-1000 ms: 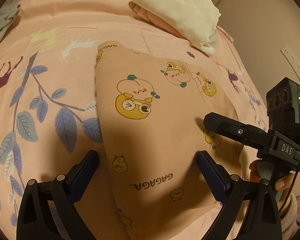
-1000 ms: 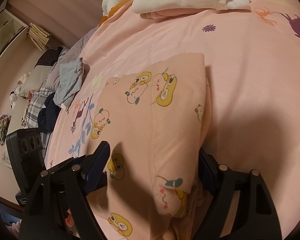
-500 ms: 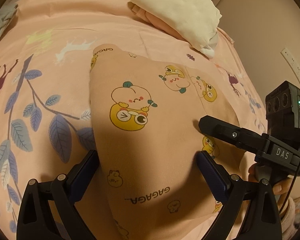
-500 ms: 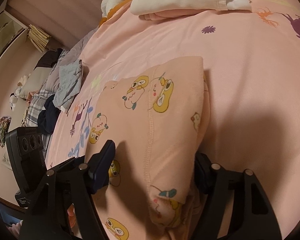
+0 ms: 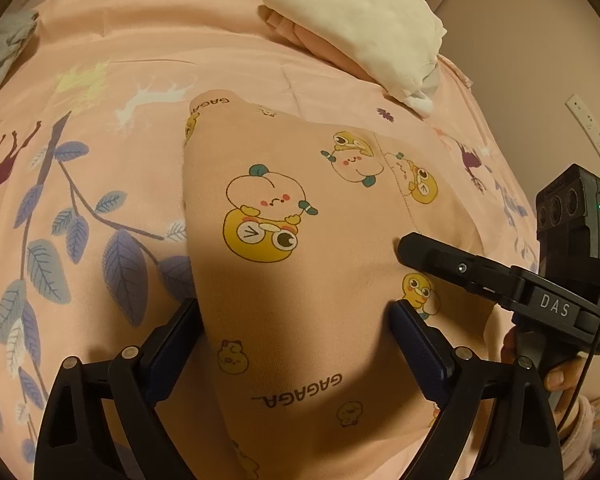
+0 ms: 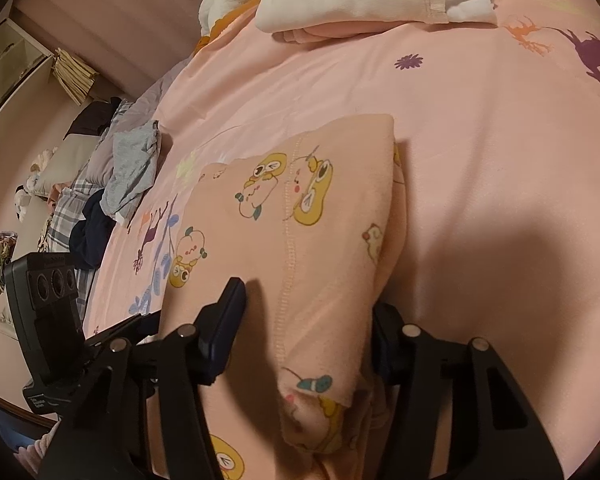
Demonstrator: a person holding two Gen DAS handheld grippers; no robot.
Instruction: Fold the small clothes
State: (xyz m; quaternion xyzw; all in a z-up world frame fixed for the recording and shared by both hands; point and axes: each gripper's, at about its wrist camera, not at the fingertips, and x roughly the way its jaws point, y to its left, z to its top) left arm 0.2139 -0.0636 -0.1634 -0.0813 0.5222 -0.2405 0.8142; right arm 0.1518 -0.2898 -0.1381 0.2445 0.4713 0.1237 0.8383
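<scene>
Two grippers straddle the peach cartoon-print garment [image 5: 300, 280] on the bed [image 5: 100, 60]: left gripper [image 5: 296, 312] spread, right gripper [image 6: 308, 308] just closing around its near folded edge. Pinch all layers squarely before lifting toward the folded stack [image 5: 360, 28].

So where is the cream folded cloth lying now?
The cream folded cloth lies at the far end of the pink bedsheet, on top of a pink folded garment, beyond the cartoon-print garment; the right wrist view shows it at top centre.
</scene>
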